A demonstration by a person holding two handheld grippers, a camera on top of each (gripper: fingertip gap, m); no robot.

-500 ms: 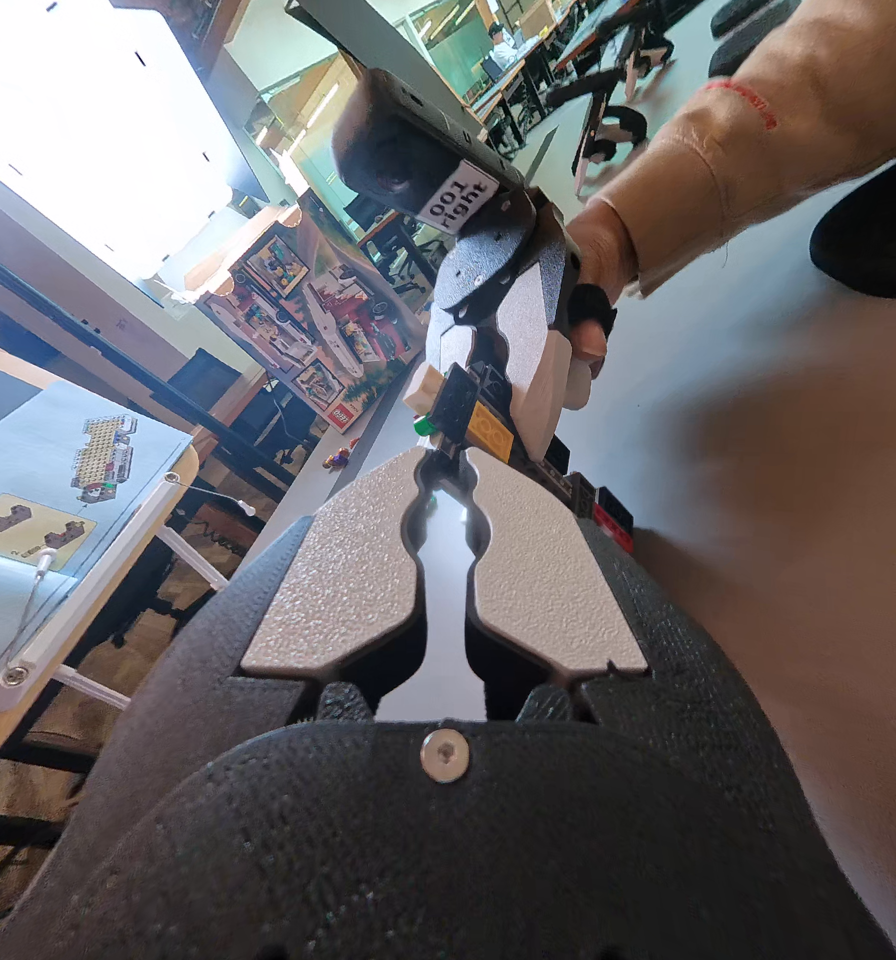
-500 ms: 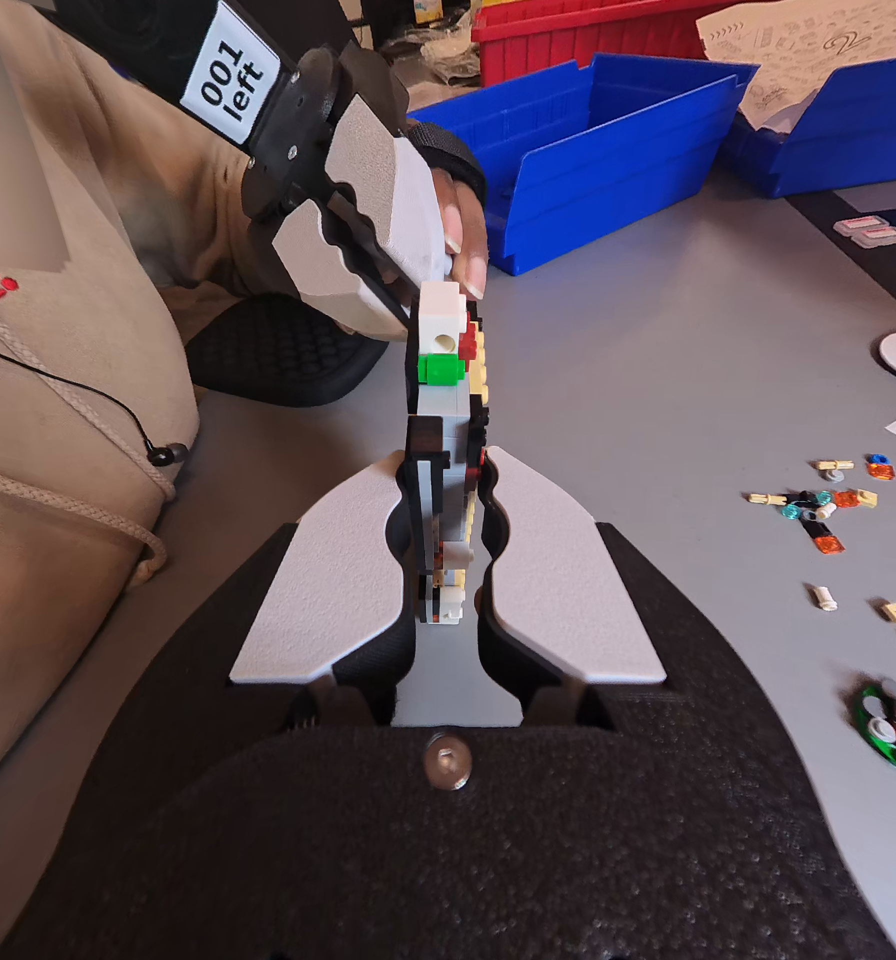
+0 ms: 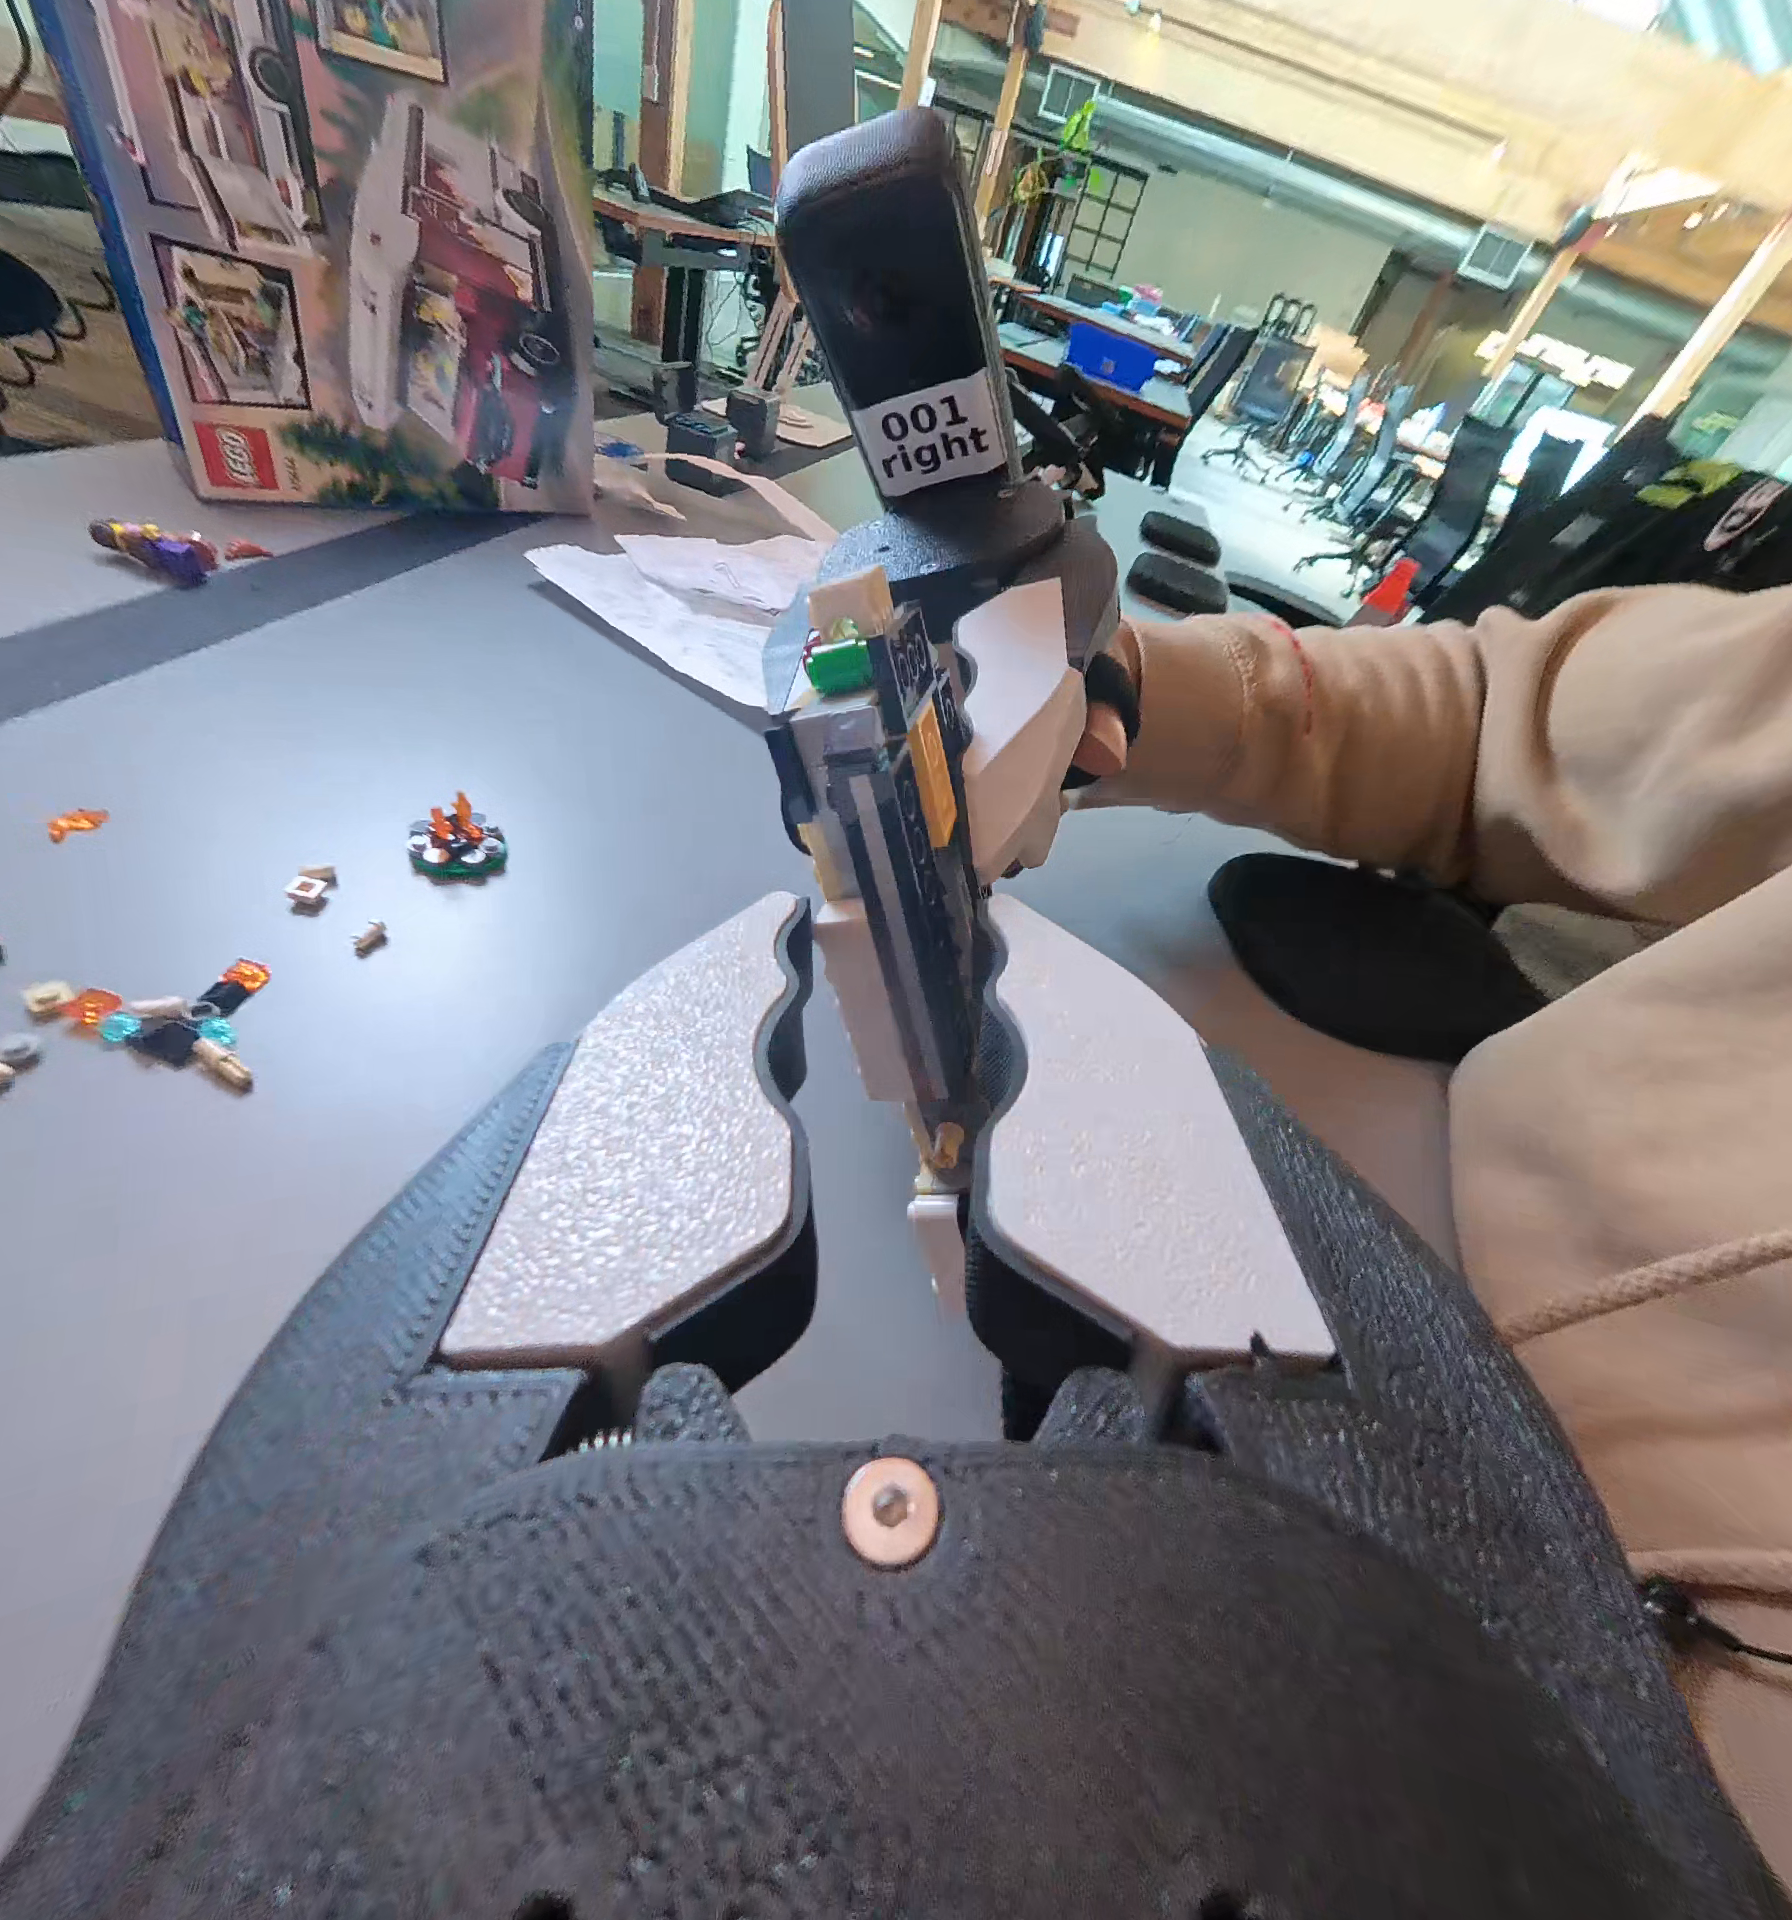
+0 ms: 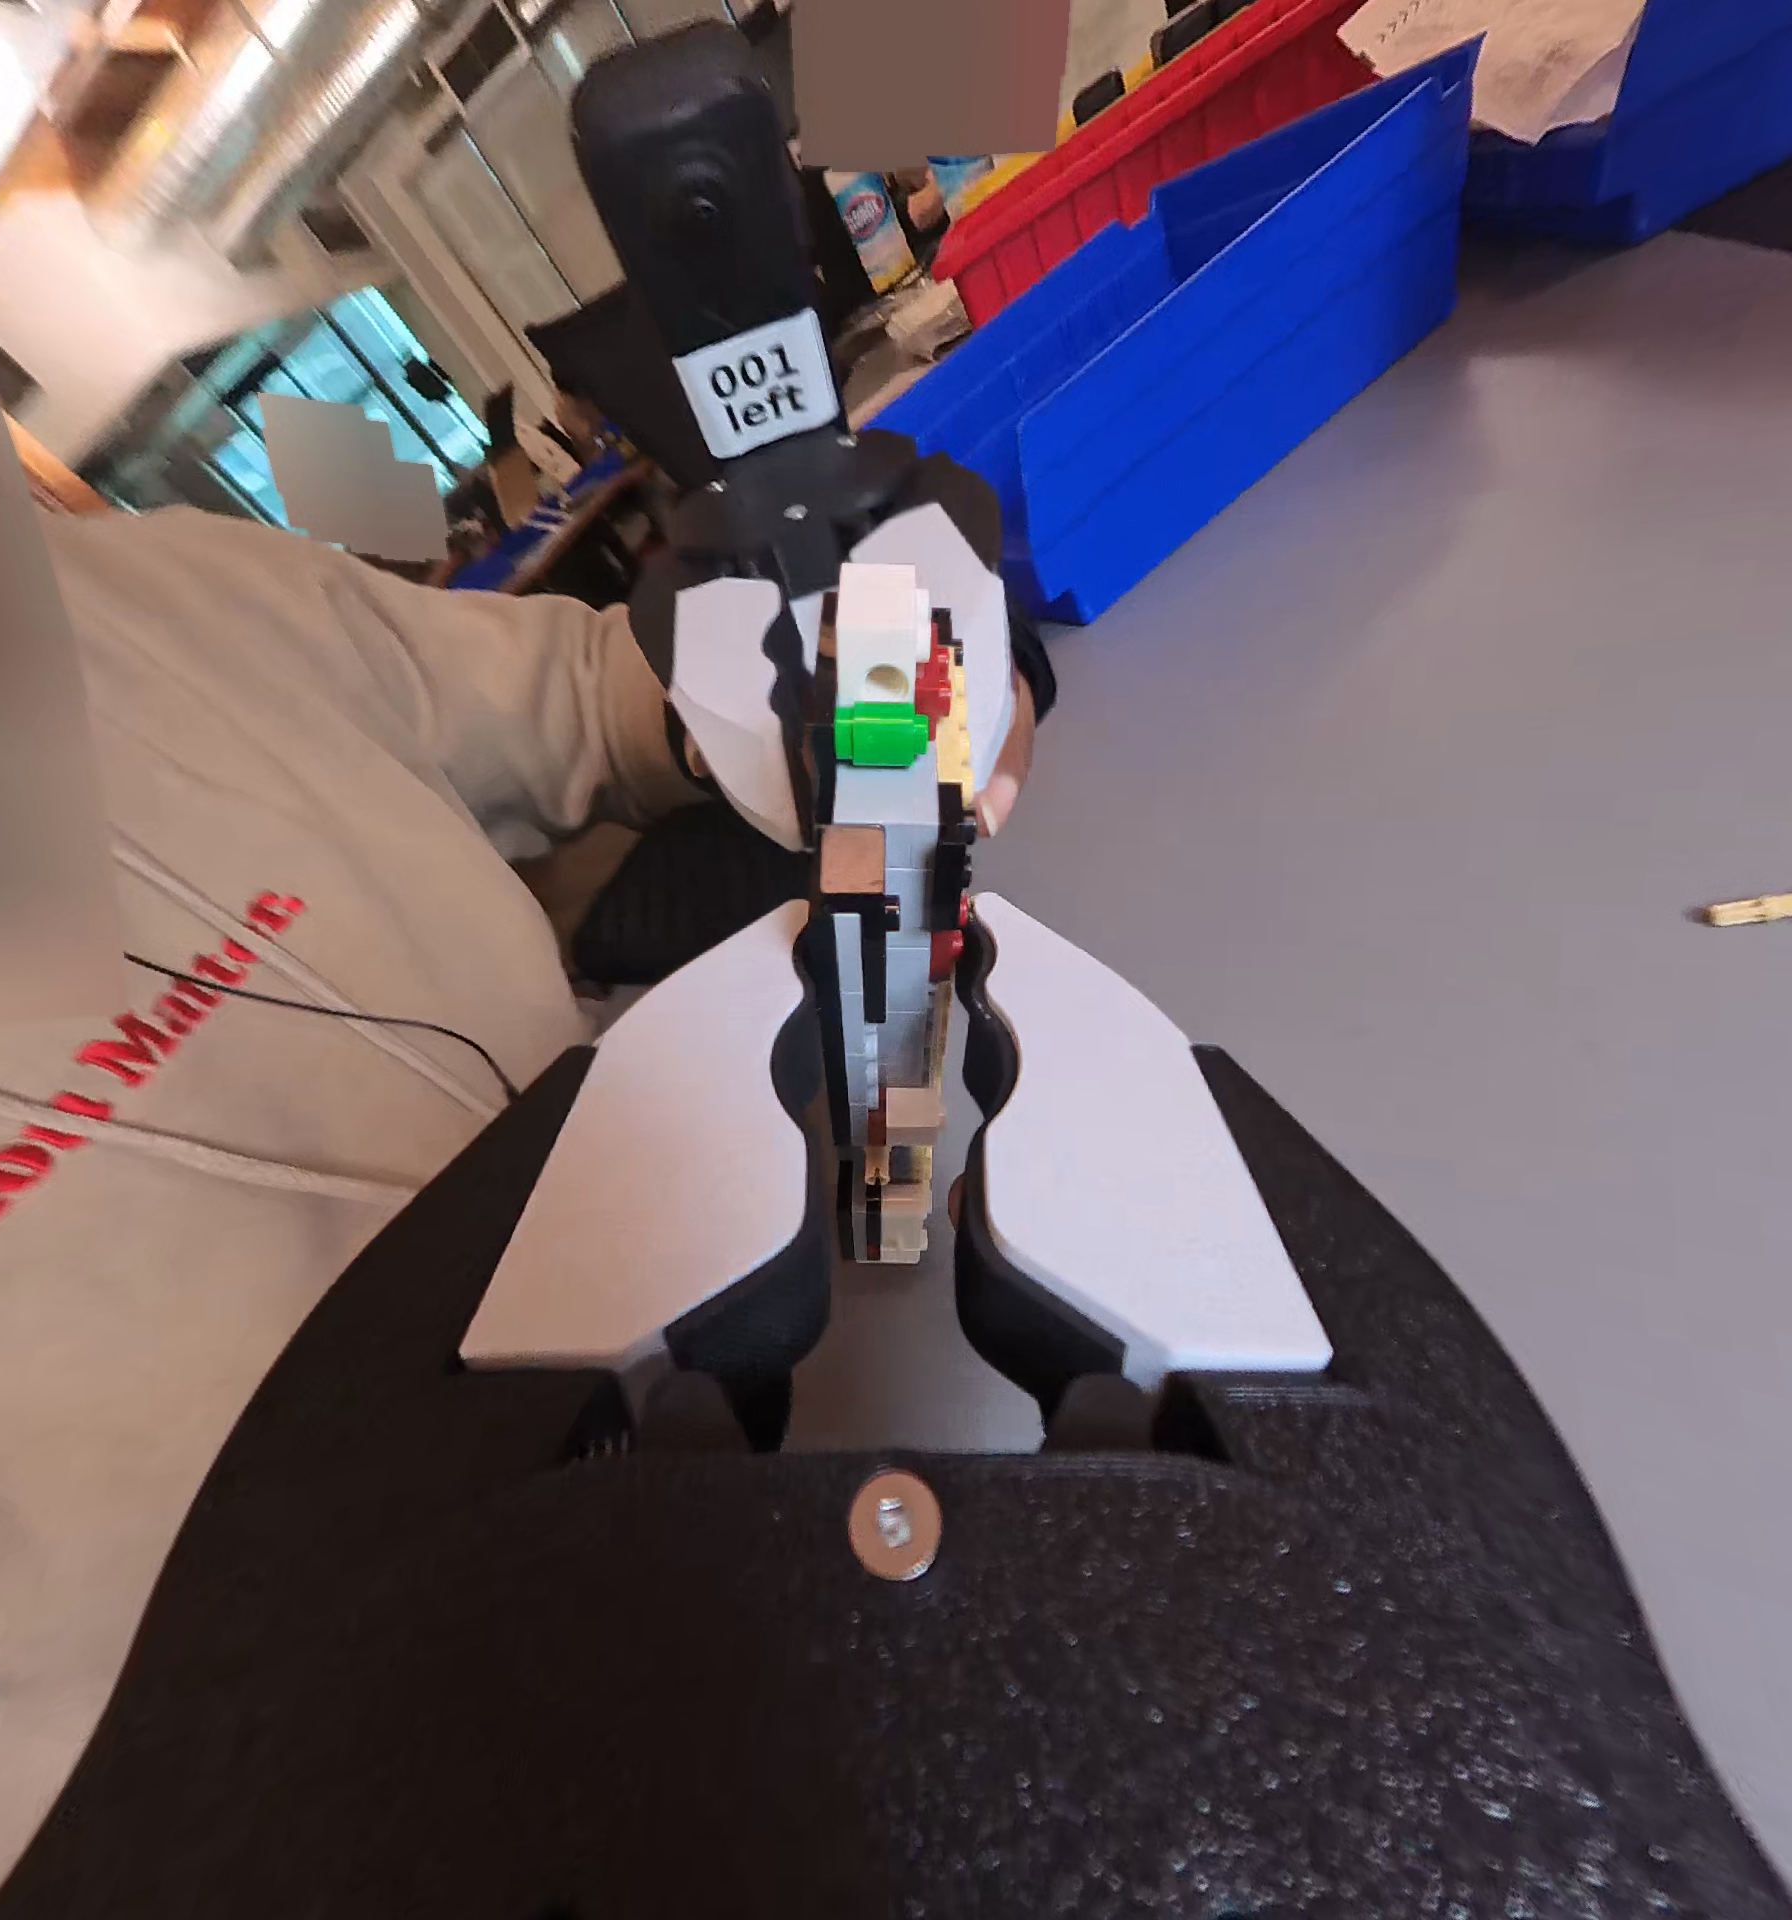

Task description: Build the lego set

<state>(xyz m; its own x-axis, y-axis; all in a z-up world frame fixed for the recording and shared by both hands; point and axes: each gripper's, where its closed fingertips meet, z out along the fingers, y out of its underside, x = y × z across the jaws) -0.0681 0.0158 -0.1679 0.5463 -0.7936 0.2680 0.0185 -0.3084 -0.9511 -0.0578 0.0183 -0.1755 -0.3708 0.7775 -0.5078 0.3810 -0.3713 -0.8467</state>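
Brick build (image 4: 887, 935) upright between both grippers, above grey table (image 3: 1131, 935), one end in each. Right gripper (image 4: 889, 909) clamps it: both pads press on its sides, narrow gap. Left gripper (image 3: 897, 914) stands wider; build leans on its right finger (image 3: 1100, 1143), clear gap at left finger (image 3: 663, 1143), so no grip there. Loose small pieces (image 3: 144, 1023) and round green disc (image 3: 456, 836) lie left of left gripper. Blue bins (image 4: 1235, 416) ahead-right of right gripper.

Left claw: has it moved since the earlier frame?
Yes: left claw advanced along the multicoloured toy-brick build held by the right claw; build now sits between its open fingers.
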